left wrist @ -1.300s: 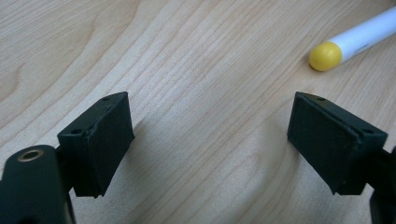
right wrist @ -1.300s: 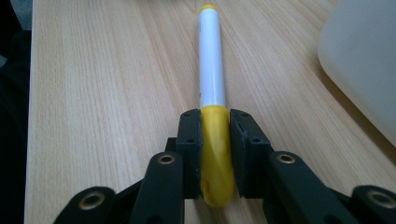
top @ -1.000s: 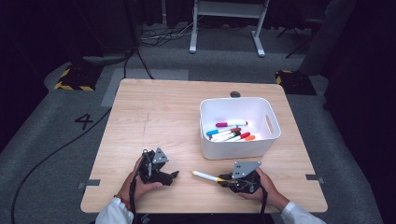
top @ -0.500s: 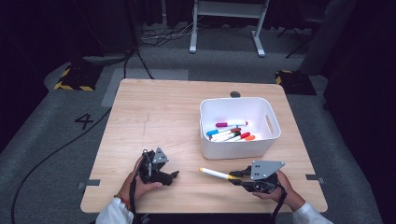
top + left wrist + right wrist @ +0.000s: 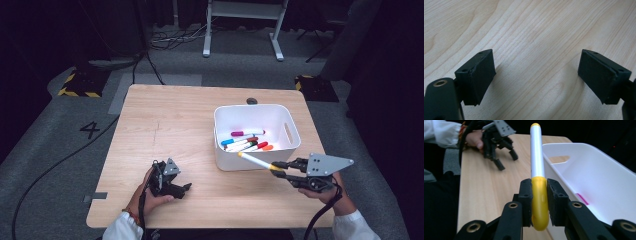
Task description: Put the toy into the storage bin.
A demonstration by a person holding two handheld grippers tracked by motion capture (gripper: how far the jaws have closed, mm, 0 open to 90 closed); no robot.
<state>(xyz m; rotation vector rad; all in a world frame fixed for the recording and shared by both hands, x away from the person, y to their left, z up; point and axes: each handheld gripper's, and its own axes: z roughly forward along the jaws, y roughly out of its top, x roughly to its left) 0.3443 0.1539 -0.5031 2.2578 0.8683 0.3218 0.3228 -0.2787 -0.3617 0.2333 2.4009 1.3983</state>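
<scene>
My right gripper [image 5: 280, 169] [image 5: 539, 195] is shut on the yellow cap of a white-barrelled marker [image 5: 252, 161] [image 5: 537, 162]. It holds the marker in the air beside the front right corner of the white bin [image 5: 287, 150] [image 5: 599, 175], with the barrel pointing left over the bin's front wall. Several coloured markers [image 5: 247, 142] lie inside the bin. My left gripper [image 5: 186, 189] [image 5: 536, 75] rests low over the bare wood near the table's front left, jaws wide apart with nothing between them; the same gripper [image 5: 504, 160] lies farther off in the right gripper view.
The wooden table [image 5: 175, 125] has bare surface to the left of and behind the bin. Its front edge lies just below both hands. Beyond the table are a grey floor with cables [image 5: 45, 175] and the feet of a white stand [image 5: 240, 30].
My right gripper has lifted the yellow marker off the table and carried it right and up, to the bin's front right corner. The left gripper has stayed put.
</scene>
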